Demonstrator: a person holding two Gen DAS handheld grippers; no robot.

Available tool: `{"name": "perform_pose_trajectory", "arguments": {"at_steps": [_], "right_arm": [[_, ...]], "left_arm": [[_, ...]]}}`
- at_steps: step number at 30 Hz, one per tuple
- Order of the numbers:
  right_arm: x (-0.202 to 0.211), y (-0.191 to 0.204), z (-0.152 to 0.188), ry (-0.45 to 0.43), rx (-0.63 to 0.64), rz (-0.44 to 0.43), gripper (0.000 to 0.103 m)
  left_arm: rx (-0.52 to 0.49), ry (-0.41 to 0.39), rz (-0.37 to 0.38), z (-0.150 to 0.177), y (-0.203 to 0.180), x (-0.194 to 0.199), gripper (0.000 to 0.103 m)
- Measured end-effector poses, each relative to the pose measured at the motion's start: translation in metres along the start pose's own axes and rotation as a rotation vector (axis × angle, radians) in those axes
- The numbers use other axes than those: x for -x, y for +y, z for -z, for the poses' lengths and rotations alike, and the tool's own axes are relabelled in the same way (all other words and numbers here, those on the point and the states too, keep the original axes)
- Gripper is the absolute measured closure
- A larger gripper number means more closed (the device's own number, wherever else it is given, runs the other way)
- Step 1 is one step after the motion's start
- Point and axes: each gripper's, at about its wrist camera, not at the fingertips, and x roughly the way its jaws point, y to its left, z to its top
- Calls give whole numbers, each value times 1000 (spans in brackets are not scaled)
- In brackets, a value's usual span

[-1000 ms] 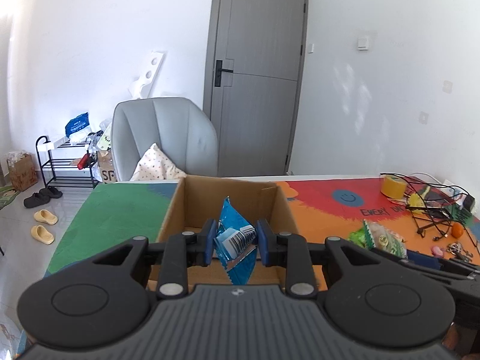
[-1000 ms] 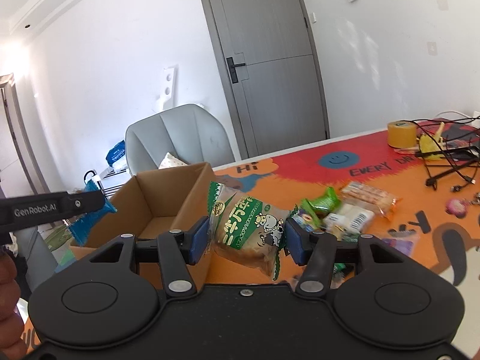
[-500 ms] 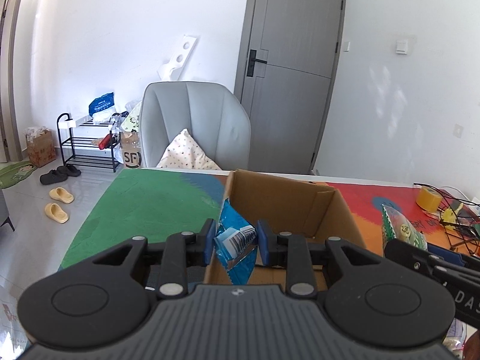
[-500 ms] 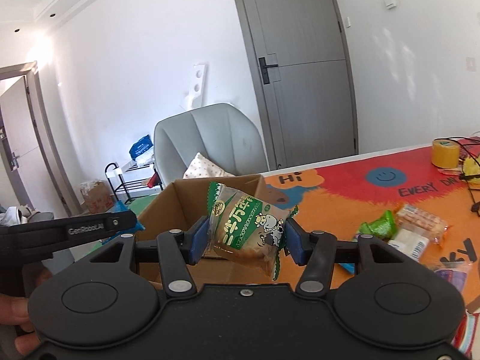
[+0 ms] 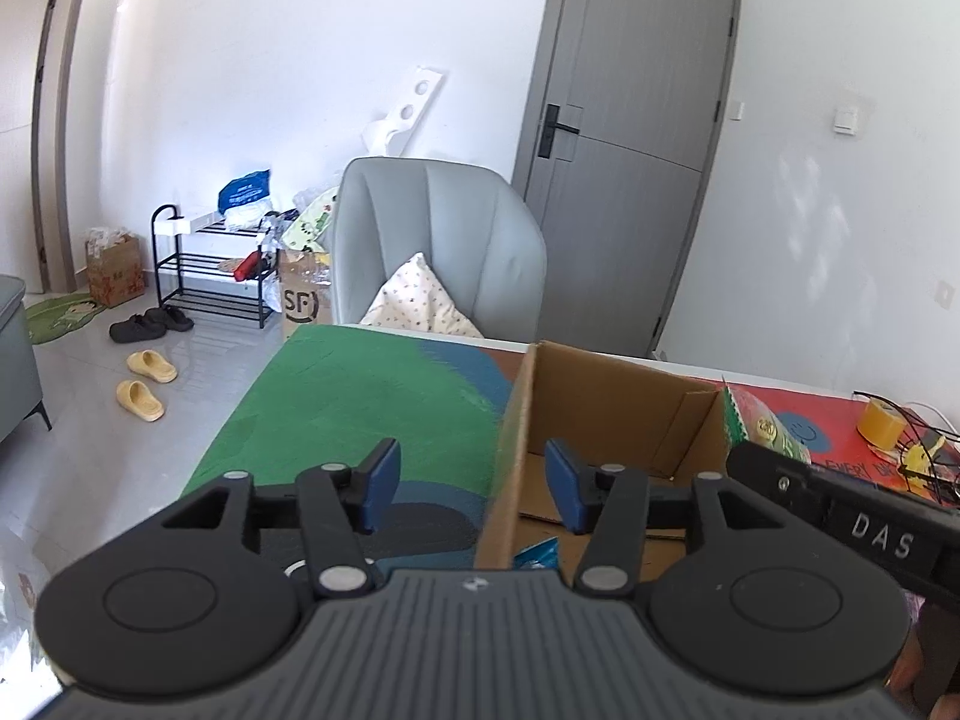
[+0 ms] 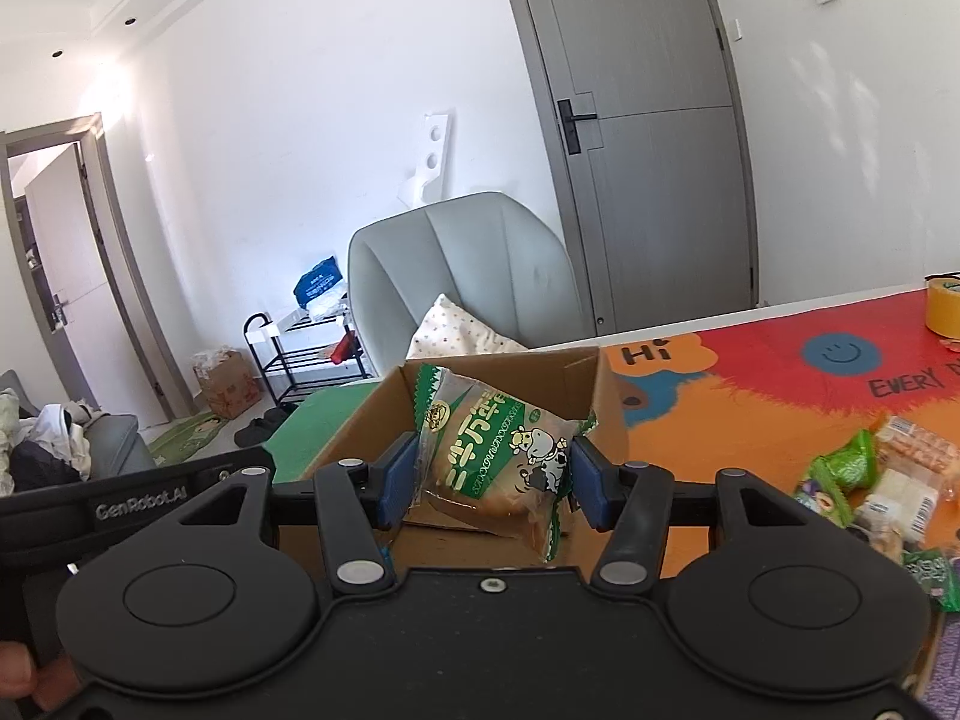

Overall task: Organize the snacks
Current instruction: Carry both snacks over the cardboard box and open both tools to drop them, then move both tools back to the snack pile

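Snacks at the box: one packet let go, one clamped

Snacks are split between the cardboard box (image 5: 606, 402) and a loose heap (image 6: 882, 480) on the mat to the right of the right gripper (image 6: 492, 483). That gripper is clamped on a green-and-white bread packet (image 6: 498, 456) printed with a cartoon cow, the blue pads pressing its two sides, and the packet hangs over the open top of the box just ahead of the fingers. The left gripper (image 5: 474, 483) stands with its jaws apart; they have just been opening, and nothing is between them. Its fingers straddle the box's left wall, one pad outside over the mat, the other inside. A corner of a blue snack packet (image 5: 540, 552) shows on the box floor, below and just behind the inner pad, apart from it.

Under both tools lies a brightly printed table mat (image 5: 372, 396): green and blue ahead of the left gripper, red and orange with a smiley and lettering to the right of the right gripper. A roll of yellow tape (image 6: 942, 309) sits far right on it, beside tangled black cables (image 5: 918, 438).

Beyond the table's far edge stands a grey armchair (image 5: 438, 240) with a dotted cushion (image 5: 420, 300). A grey door (image 5: 630, 180) is set in the white wall behind. To the far left of the left gripper, on the pale tiled floor, are a black shoe rack (image 5: 210, 276), yellow slippers (image 5: 144, 384) and dark shoes (image 5: 150, 324).
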Motion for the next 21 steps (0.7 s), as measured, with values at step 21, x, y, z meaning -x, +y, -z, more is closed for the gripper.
{"name": "perform_pose_trajectory", "arguments": {"at_steps": [21], "right_arm": [[47,-57,22,37,-125,143,8]], "left_arm": [[24,2,25,20,-16,20,10]]}}
